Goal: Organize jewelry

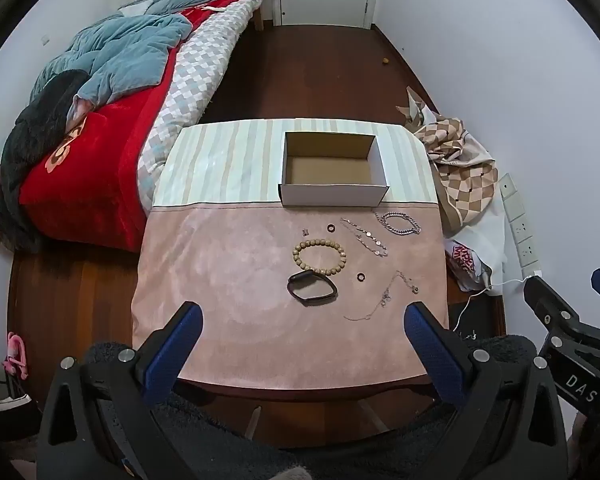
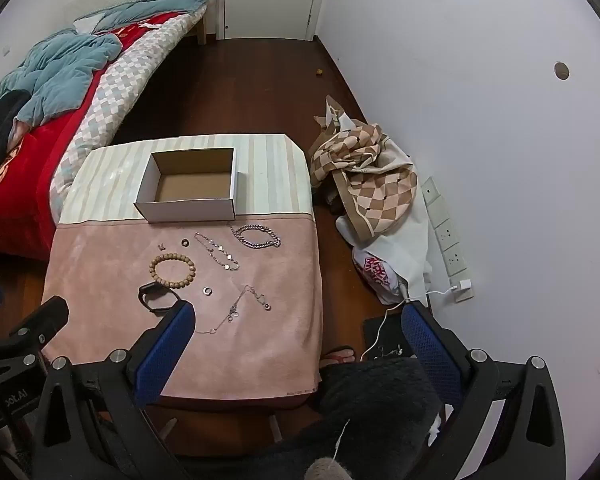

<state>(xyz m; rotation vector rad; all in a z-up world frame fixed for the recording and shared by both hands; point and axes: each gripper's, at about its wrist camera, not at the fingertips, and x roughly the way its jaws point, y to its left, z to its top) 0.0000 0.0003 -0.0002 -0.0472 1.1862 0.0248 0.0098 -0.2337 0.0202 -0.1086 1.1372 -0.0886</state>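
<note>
left wrist view first: my left gripper sits at the bottom of the frame with its blue pads spread wide and nothing between them, hovering over the near edge of the pink cloth that covers the table. the jewelry is all laid out in the middle of the frame, a bit right of center. closest to me is the black band, touching the wooden bead bracelet just above it. right of the band there's a small dark ring, and further right a thin chain necklace trailing toward the lower right. higher up i see a tiny silver piece, another dark ring, a charm bracelet lying diagonally, and a chunky silver chain bracelet at the right. the white cardboard box is open and sits above all that, on the striped part of the cloth, with nothing in it that i can see. my other tool pokes in at the right edge.

right wrist view: my right gripper is also wide open and holding nothing, its left pad over the pink cloth near the black band, its right pad out over the floor past the table edge. the box shows up center-left here. a bed with a red blanket fills the upper left, and a checkered cloth is bunched on the floor at the right by a power strip.
</note>
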